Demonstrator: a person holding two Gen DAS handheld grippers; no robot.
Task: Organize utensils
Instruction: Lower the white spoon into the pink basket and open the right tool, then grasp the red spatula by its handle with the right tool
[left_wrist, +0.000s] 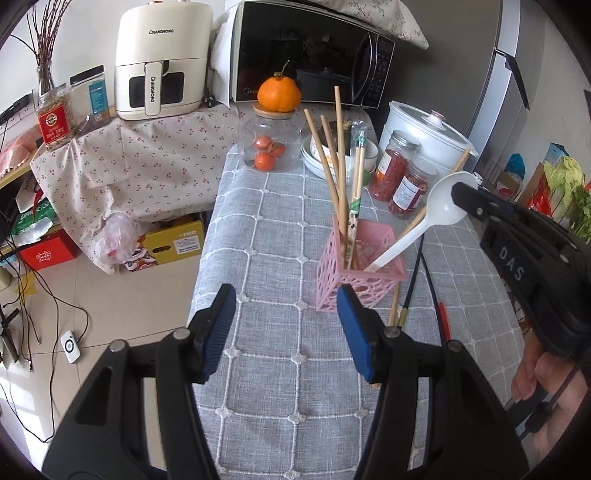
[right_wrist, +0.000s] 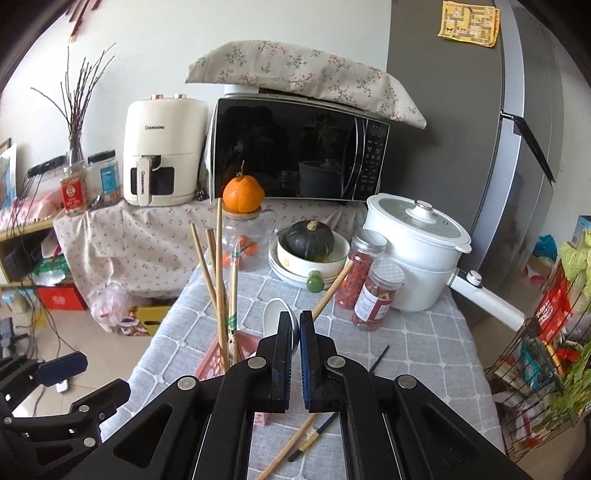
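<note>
We see a white plastic spoon (left_wrist: 424, 218) with a deep rounded bowl and a long, smooth handle, held tilted so that the handle tip rests inside the pink lattice holder (left_wrist: 360, 271) while the bowl points up and to the right. The right gripper (right_wrist: 295, 325) is clamped on the spoon's bowl, its black fingers pressed close together with the white rim showing between them in the right wrist view. The holder is a small square basket with open cut-out walls, standing on the grey quilted tablecloth (left_wrist: 280, 229). Inside it several pale wooden chopsticks (left_wrist: 334, 162) lean upright, and beside them stands one pair printed with a green pattern (left_wrist: 355, 192). On the cloth just right of the holder lie more loose utensils: a wooden chopstick (left_wrist: 393, 308), a thin dark chopstick (left_wrist: 413, 280) and a red one (left_wrist: 443, 317). Our left gripper (left_wrist: 286, 328) hovers low over the cloth in front of the holder, its blue-padded fingers (left_wrist: 218, 332) spread wide apart and holding nothing.
</note>
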